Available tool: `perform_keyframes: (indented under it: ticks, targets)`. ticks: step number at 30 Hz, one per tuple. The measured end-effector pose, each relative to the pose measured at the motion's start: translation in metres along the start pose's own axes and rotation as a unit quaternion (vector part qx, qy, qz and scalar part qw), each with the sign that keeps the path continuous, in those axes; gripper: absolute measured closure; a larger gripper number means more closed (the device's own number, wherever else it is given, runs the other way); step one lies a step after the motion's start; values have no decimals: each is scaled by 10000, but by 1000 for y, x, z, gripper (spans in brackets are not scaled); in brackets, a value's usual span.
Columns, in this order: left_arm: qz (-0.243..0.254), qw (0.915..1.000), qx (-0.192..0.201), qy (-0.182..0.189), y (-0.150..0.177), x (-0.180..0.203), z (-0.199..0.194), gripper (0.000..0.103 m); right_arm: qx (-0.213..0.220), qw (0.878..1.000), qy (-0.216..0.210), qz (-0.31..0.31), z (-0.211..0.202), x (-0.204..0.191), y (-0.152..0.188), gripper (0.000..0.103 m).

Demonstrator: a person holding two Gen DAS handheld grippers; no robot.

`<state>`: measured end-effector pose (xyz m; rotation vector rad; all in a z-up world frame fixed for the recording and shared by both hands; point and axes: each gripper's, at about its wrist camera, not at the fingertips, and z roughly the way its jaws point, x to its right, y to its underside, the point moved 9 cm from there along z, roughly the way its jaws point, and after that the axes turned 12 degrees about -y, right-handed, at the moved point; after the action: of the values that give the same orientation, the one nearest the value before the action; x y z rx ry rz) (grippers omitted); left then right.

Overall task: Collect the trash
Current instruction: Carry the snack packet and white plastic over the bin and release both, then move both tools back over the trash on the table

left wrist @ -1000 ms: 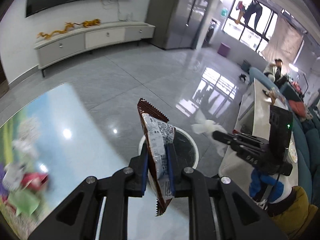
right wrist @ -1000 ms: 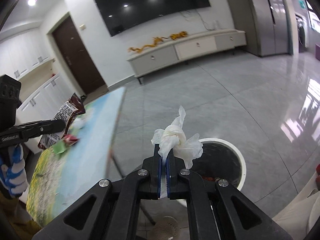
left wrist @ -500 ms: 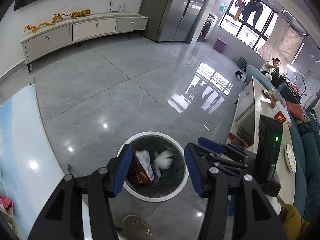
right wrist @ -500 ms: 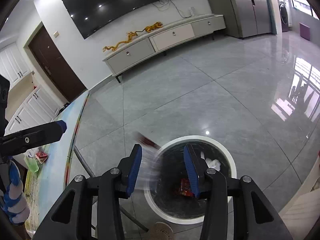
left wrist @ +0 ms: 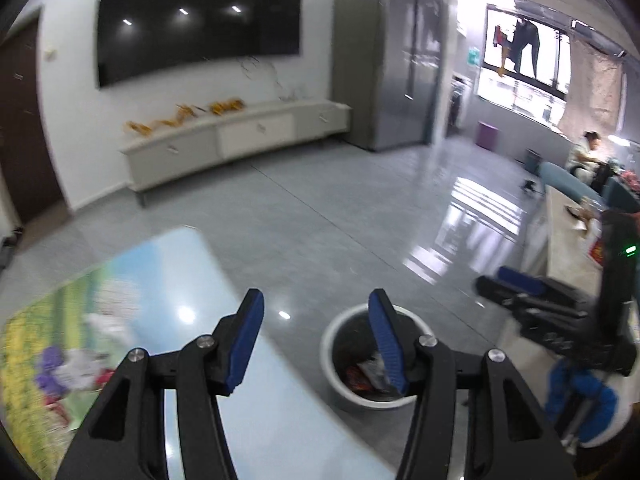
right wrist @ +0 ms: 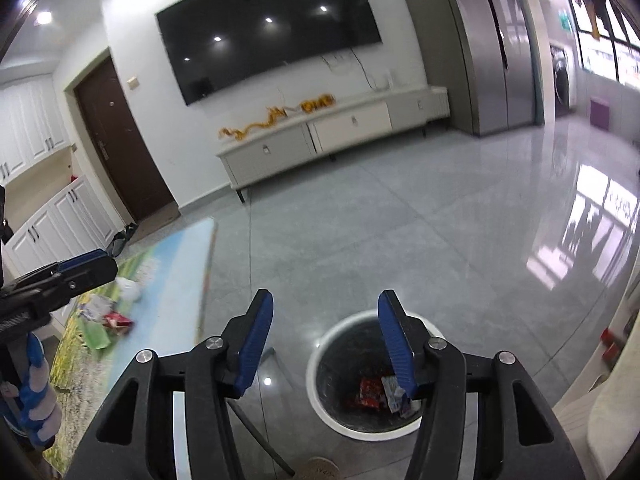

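Trash (right wrist: 116, 320), light crumpled wrappers on the picture-printed table (right wrist: 176, 264), best pinched at edges; both tongs opening, empty.

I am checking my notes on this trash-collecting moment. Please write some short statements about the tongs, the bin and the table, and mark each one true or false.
1. The left tongs hold a snack wrapper. False: nothing is between the fingers, and the jaws are opening.
2. The round white-rimmed trash bin stands on the floor and already has wrappers inside. True.
3. The right tongs grip a crumpled tissue. False: they are empty, jaws opening.
4. Some trash is still lying on the table with the printed landscape cover. True.
5. The trash bin stands on top of the table. False: it is on the grey tiled floor beside the table.
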<state>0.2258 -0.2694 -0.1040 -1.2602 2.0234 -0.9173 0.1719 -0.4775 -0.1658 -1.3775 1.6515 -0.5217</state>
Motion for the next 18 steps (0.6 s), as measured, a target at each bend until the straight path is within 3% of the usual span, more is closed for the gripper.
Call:
perform_keyframes:
  ticks: [3,9,12,18]
  targets:
    - [-172,9993,177,-295,4,-27,-24,39,157,9997,-25,-189,-14,-30,-8,34]
    - [-426,9925,649,-948,15,-87,-75,29,442,9978,-168,-463,-33,-87,-18,22]
    - [-498,9876,857,-1214,20,-112,-96,29,524,9961,-277,-646,-41,-118,-21,22]
    - [-633,9826,1071,-1379,33,-144,-125,29,584,9925,-469,-967,-48,-164,-27,22]
